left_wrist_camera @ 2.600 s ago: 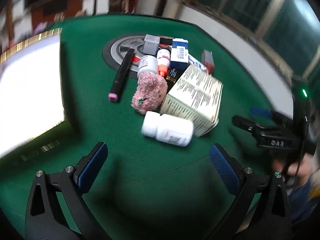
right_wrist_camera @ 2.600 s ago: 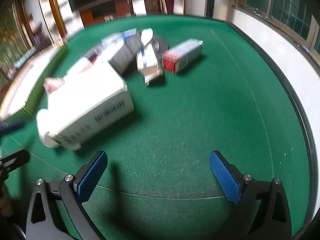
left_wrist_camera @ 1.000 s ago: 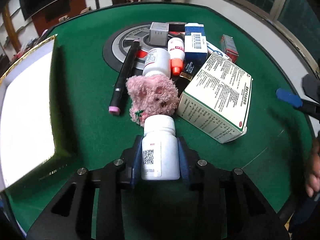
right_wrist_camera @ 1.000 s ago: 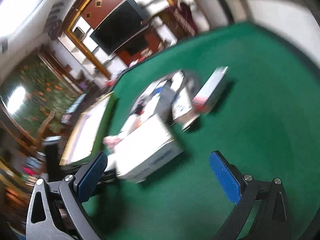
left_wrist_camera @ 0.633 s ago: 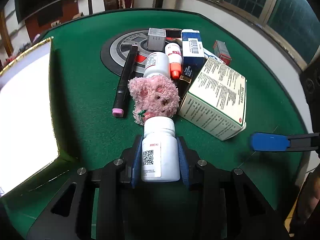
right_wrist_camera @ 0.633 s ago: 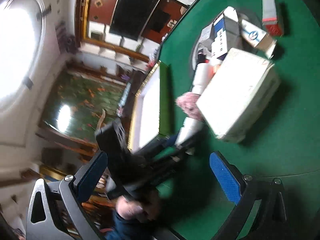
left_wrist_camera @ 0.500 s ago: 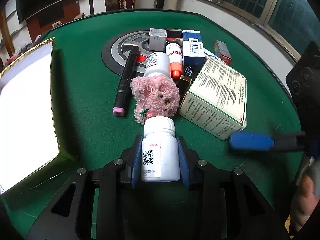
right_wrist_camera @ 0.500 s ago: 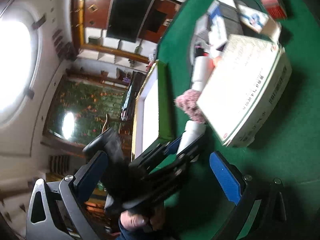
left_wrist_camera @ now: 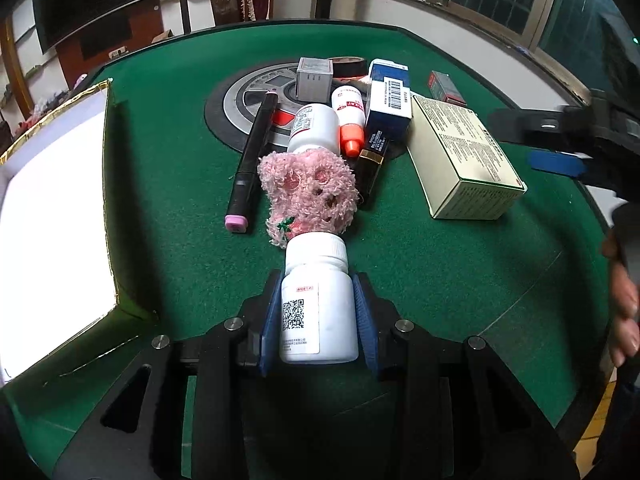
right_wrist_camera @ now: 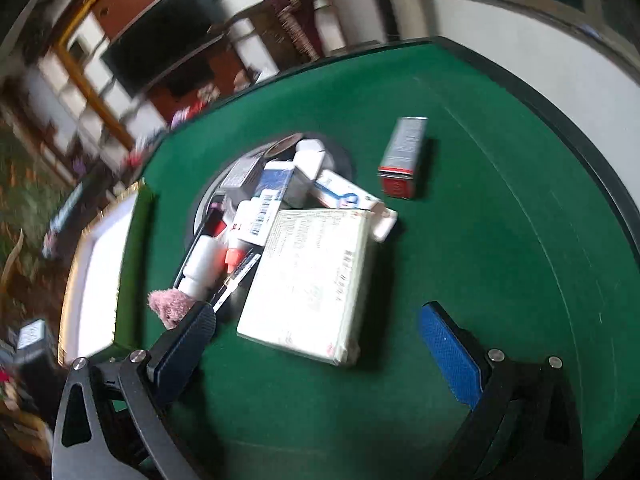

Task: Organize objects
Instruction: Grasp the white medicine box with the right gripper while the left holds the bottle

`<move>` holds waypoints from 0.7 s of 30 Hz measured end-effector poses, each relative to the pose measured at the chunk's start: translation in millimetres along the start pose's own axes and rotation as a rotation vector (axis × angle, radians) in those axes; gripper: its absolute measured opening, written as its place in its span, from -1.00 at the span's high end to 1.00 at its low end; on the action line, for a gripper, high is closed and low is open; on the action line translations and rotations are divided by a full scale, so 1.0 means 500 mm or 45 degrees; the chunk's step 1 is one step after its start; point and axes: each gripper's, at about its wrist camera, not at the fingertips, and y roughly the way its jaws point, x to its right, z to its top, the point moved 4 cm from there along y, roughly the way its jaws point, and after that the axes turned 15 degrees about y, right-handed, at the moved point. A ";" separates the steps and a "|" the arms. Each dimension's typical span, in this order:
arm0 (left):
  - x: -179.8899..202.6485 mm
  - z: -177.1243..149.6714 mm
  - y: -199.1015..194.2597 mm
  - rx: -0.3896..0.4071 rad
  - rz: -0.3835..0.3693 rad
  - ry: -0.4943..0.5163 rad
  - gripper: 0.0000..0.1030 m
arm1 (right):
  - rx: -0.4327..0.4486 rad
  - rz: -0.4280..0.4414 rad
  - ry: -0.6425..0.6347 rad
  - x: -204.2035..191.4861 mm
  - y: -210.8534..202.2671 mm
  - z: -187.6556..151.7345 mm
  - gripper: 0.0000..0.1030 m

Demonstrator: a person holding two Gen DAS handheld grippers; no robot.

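My left gripper [left_wrist_camera: 318, 320] is shut on a white pill bottle [left_wrist_camera: 318, 300], its cap pointing away from me over the green felt table [left_wrist_camera: 168, 184]. Just past the cap lies a pink fluffy toy [left_wrist_camera: 308, 190]. Beyond it sits a pile: a black marker [left_wrist_camera: 252, 152], a second white bottle [left_wrist_camera: 312, 126], an orange-capped bottle [left_wrist_camera: 350, 118], a blue-white box [left_wrist_camera: 390, 100] and a large white medicine box [left_wrist_camera: 460, 156]. My right gripper [right_wrist_camera: 316, 336] is open, hovering near the large medicine box [right_wrist_camera: 312, 280]; nothing is between its fingers.
A white-lined box with a gold rim [left_wrist_camera: 48, 216] stands at the left of the table. A small red-ended box [right_wrist_camera: 402, 156] lies apart on the far right. A round grey plate [left_wrist_camera: 256, 96] lies under the pile. A person's hand [left_wrist_camera: 622, 300] shows at the right edge.
The left gripper has kept still with the bottle in its grip. The right gripper has swung round and now faces the pile and the large medicine box from close by.
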 end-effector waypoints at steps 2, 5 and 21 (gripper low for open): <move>0.002 0.001 0.001 0.002 0.007 0.004 0.33 | -0.061 -0.011 -0.012 -0.018 0.029 0.004 -0.98; 0.005 0.003 0.002 0.004 0.032 0.007 0.33 | -0.023 -0.194 -0.135 -0.048 0.061 0.004 -0.98; 0.005 0.007 0.009 0.031 0.044 0.010 0.37 | 0.057 0.018 -0.026 0.046 0.035 -0.010 -0.39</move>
